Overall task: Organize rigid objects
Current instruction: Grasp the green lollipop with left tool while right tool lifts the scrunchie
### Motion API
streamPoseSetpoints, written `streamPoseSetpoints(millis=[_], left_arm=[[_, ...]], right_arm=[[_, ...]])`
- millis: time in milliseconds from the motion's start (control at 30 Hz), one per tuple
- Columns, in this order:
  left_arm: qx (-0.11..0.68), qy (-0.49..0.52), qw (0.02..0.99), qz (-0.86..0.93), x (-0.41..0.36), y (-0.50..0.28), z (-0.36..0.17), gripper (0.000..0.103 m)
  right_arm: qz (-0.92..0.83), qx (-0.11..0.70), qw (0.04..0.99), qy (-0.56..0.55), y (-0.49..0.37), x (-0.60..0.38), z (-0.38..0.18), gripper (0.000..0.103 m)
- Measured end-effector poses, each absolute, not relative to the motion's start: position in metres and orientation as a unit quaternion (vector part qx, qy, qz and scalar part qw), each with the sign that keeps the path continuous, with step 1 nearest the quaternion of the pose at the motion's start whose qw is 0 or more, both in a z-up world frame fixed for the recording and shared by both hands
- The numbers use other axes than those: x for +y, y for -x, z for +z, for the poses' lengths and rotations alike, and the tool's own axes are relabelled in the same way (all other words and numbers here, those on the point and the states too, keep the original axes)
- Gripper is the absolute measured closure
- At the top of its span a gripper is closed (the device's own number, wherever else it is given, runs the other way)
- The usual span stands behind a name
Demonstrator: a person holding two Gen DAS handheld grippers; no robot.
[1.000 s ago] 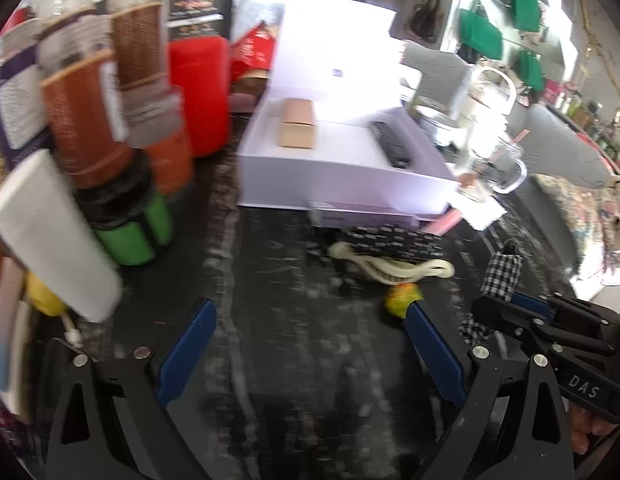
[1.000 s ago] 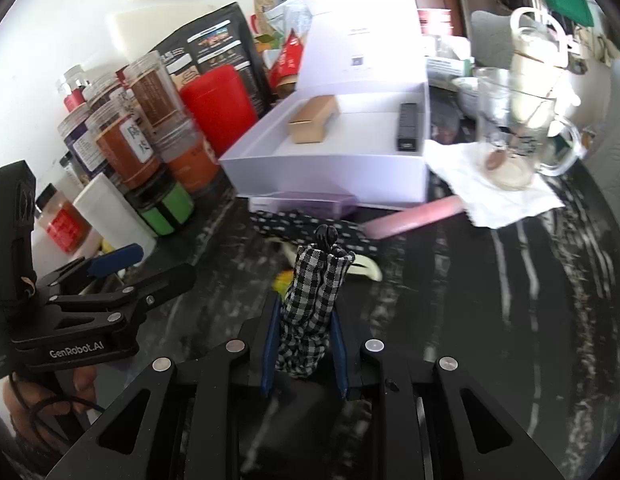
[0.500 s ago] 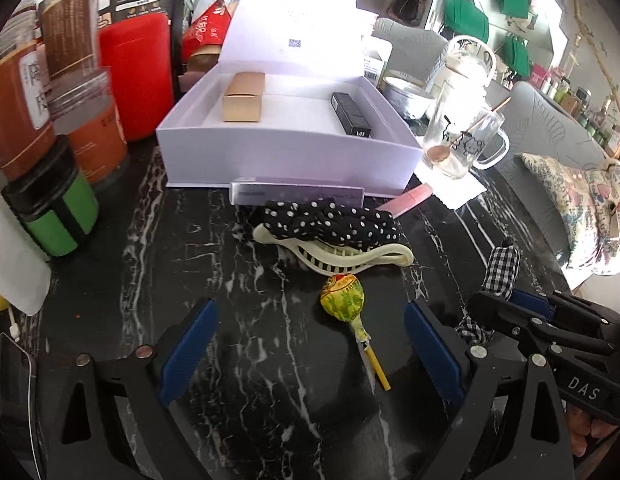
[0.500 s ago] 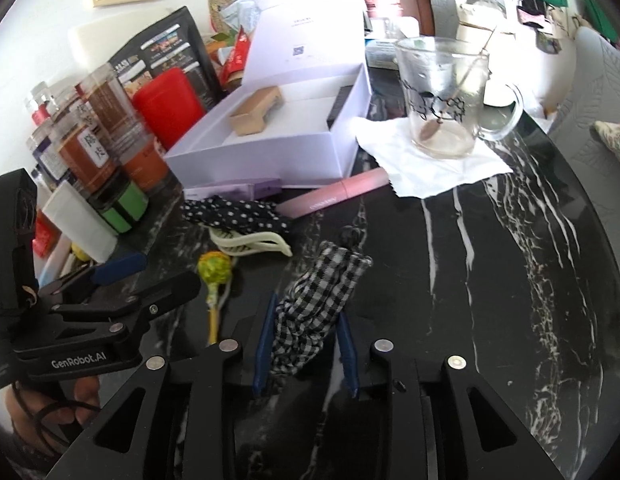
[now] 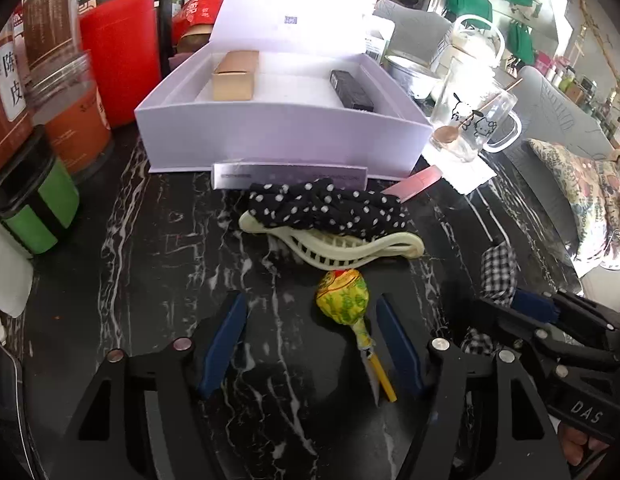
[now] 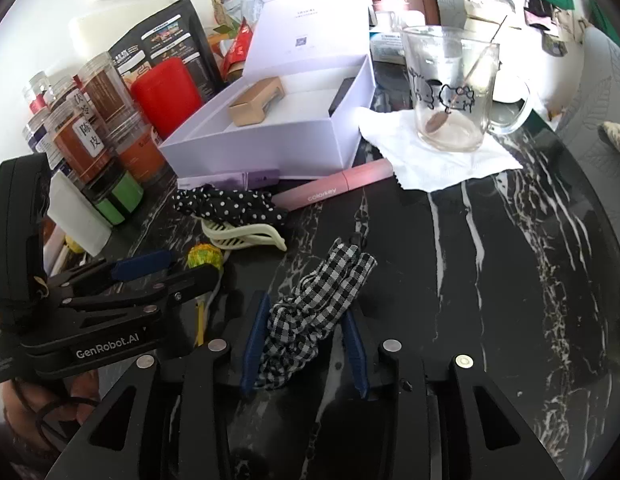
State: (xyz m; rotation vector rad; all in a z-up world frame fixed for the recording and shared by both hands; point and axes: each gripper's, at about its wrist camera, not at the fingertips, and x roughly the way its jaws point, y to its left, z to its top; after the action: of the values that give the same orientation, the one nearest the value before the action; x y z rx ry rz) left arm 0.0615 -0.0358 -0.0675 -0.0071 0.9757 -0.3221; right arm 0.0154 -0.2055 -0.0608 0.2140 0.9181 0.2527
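Note:
My left gripper (image 5: 310,320) is open, its fingers either side of a yellow-green lollipop (image 5: 342,295) lying on the black marble table. Just beyond lie a cream hair claw (image 5: 333,243) and a black polka-dot scrunchie (image 5: 325,208). My right gripper (image 6: 306,312) has loosened around a black-and-white checked scrunchie (image 6: 321,300) that rests on the table between its jaws. An open white box (image 5: 270,120) holds a tan box (image 5: 234,75) and a black stick (image 5: 351,90). A pink tube (image 6: 333,192) lies at the box's front corner.
Jars and a red canister (image 5: 118,52) stand at the left. A glass mug (image 6: 453,88) on a white napkin (image 6: 441,160) stands at the right of the box. A thin lilac box (image 5: 290,176) lies against the white box's front.
Both grippers moved toward the table. The left one came down around the lollipop. The right jaws widened around the checked scrunchie, which now lies on the table.

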Motion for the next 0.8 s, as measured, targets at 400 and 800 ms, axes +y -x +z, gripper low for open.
streamPoseSetpoints(millis=[400,800], left_arm=[[0.459,-0.019,0.87,-0.18,-0.041,-0.053,-0.066,0.078],[0.45,-0.007,0.877,-0.167,-0.023,-0.048,-0.058,0.078]], right_arm=[[0.113,0.453,0.88,-0.09,-0.019,-0.203,-0.065,0.054],[0.101,0.443,0.884,-0.107,-0.021,-0.196,-0.063,0.078]])
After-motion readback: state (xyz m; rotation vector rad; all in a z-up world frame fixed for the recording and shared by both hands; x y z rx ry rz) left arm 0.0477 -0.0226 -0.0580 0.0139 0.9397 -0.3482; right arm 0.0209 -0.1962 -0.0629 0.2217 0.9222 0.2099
